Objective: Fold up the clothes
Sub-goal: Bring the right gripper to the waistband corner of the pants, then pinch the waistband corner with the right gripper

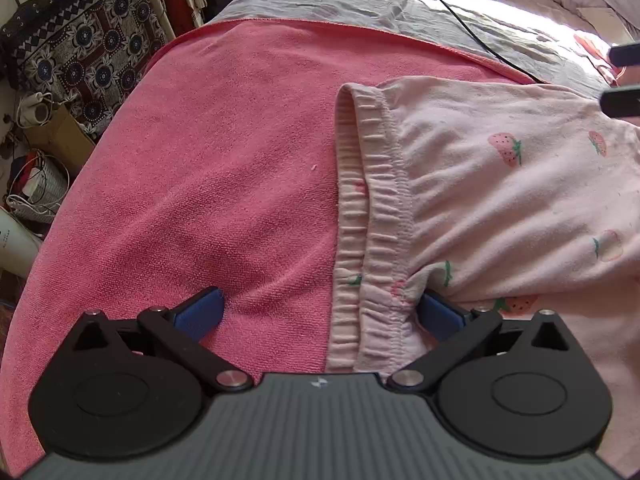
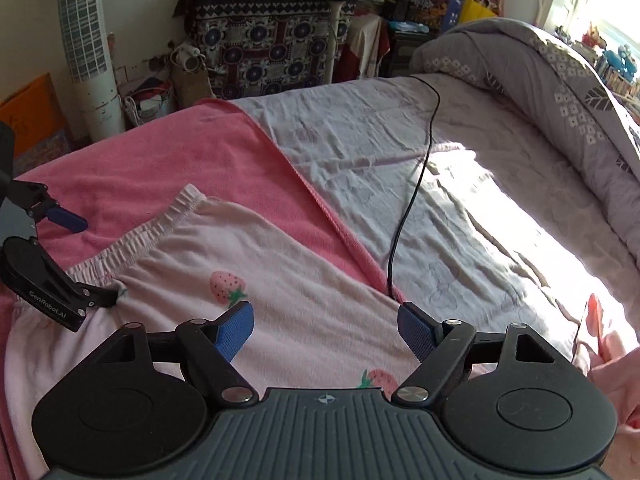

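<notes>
Pink strawberry-print shorts (image 2: pixel 280 264) lie flat on a pink towel (image 1: pixel 200 168) spread over the near part of the bed (image 2: pixel 500 216). The elastic waistband (image 1: pixel 372 208) is at the garment's left end, over the towel; the rest runs off to the right, past what either view shows. No clean fold is visible. The cloth looks smoothed out, still with wrinkles near the waistband, so I judge the folding to be at an early stage, with most of it left.

Left gripper (image 1: pixel 320 316): spread wide and low at the waistband's near corner, one blue pad on the towel side and the other against the shorts. The band sits between the fingers, but the pads do not press on it. Right gripper (image 2: pixel 326 332): also spread, above the middle of the shorts, holding nothing.

Around: a grey sheet covers the rest of the bed, with a rolled grey duvet (image 2: pixel 560 92) along the far side. A black cable (image 2: pixel 416 184) trails across the sheet and reaches the towel's edge, close to the shorts' far border; it could snag if the cloth is swung that way. More pink fabric (image 2: pixel 612 360) lies at the right edge, its identity unclear. Room clutter and a patterned cloth (image 2: pixel 260 52) sit beyond the bed, well apart.
</notes>
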{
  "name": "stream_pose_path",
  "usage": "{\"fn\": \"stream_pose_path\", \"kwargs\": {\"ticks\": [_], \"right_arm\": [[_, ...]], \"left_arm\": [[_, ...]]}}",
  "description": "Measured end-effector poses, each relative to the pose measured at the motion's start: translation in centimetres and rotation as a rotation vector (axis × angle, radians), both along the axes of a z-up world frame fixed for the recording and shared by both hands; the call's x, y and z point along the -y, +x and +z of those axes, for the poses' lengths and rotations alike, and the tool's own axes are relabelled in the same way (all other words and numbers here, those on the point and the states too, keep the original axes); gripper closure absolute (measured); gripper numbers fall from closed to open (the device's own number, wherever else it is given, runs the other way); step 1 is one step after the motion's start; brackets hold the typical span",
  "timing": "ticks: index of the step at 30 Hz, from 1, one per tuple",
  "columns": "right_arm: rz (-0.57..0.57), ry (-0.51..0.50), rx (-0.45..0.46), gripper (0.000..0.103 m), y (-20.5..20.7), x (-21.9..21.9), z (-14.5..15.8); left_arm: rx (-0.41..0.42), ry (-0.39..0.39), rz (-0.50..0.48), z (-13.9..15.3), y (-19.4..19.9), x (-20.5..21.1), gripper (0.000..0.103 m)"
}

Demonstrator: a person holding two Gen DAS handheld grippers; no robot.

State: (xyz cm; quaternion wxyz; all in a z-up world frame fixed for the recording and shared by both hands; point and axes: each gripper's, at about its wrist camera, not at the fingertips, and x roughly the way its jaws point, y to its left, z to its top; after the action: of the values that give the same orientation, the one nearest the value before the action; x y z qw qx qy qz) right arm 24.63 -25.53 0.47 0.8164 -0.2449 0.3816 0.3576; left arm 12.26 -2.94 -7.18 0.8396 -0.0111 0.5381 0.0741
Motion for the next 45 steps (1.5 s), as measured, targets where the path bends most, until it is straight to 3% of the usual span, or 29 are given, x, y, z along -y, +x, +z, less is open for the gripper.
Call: {"fn": "stream_pose_path", "kwargs": {"ticks": [4,9,14,16,18,20,21,22,30,32,34,37,38,40,42,45], "right_arm": [[0.157,-0.018,0.025,0.030,1.7,-5.1,-1.7],[0.317,-0.143,0.077,0.040,2.0,-10.5,-5.0],[0.428,-0.182,0.057,0.039,1.8,-12.9,-6.9],[0.454,-0.198,0.083,0.031,1.6,-13.1,-7.7],[0.447,-0.201,0.094,0.026,1.4,-13.1,-8.1],[0.426,-0.191,0.036,0.041,1.5,-13.1,-7.8],[0.424,-0.183,-0.009,0.061,1.5,-13.1,-7.6],[0.425,-0.180,-0.041,0.068,1.4,-13.2,-7.4],[0.457,-0.233,0.000,0.084,-0.3,-12.9,-6.6],[0.465,-0.232,0.022,0.084,-0.6,-12.8,-6.2],[0.464,-0.229,0.034,0.075,0.2,-13.2,-6.5],[0.407,-0.222,-0.054,0.068,2.3,-14.2,-7.5],[0.378,-0.206,-0.090,0.070,2.8,-14.3,-7.5],[0.373,-0.207,-0.127,0.088,2.6,-14.3,-7.0],[0.380,-0.218,-0.121,0.096,1.9,-13.9,-6.5],[0.353,-0.180,-0.149,0.097,1.4,-12.8,-4.9]], "left_arm": [[0.040,0.009,0.004,-0.1,-0.7,0.3,0.000],[0.042,-0.007,-0.002,0.0,-0.7,0.0,0.000],[0.052,-0.006,0.001,0.0,-0.8,0.0,0.000],[0.054,-0.006,0.002,0.0,-0.8,0.1,0.000],[0.058,-0.006,0.002,0.0,-0.9,0.1,0.000],[0.062,-0.005,0.001,0.0,-1.0,0.1,0.000],[0.064,-0.006,0.001,0.0,-1.0,0.1,0.000],[0.066,-0.006,0.000,0.0,-1.0,0.1,0.000],[0.078,-0.004,-0.001,0.0,-1.2,0.2,0.000],[0.081,-0.005,-0.004,0.0,-1.2,0.0,0.000],[0.084,-0.005,-0.005,0.0,-1.2,0.0,0.000],[0.087,-0.004,-0.004,0.0,-1.3,0.2,0.000],[0.088,-0.004,-0.005,0.0,-1.3,0.2,0.000],[0.090,-0.004,-0.005,0.0,-1.4,0.2,0.000],[0.094,-0.005,-0.007,0.0,-1.5,0.2,0.000],[0.092,-0.011,-0.017,0.1,-1.4,0.1,0.000]]}}
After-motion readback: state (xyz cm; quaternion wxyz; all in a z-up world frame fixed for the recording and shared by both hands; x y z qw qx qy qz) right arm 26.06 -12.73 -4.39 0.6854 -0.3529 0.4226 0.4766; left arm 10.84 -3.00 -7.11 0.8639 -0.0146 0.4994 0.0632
